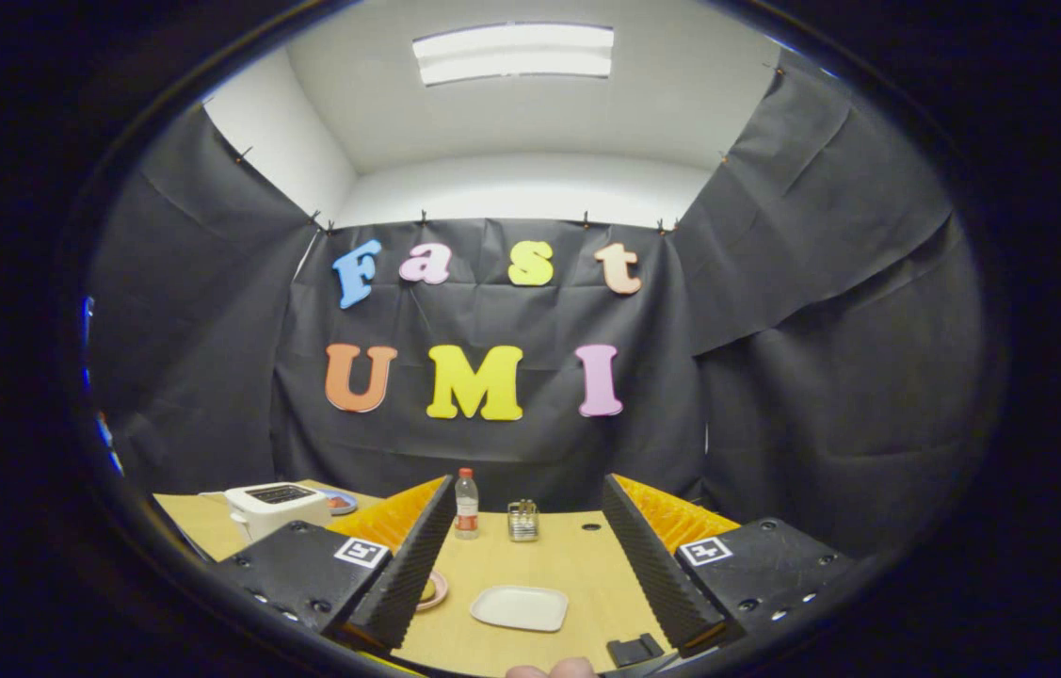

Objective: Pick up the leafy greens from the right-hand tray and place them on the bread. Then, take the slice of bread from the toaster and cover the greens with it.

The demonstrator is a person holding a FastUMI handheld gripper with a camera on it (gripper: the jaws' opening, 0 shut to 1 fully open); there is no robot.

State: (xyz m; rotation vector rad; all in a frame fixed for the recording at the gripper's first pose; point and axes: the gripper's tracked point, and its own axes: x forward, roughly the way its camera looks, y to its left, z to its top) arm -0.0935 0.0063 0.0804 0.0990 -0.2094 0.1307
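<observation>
The gripper (522, 574) is held high above the table (577, 556) with its fingers spread wide and nothing between them, a stance judged to suit surveying before a reach. A white tray (520, 607) lies on the near table between the fingers; whether it holds bread or greens cannot be told. The toaster (274, 504) stands at the far left, beyond the left finger. A bottle (466, 504) and a small metal rack (522, 520) are seen at the far edge. No greens can be made out.
</observation>
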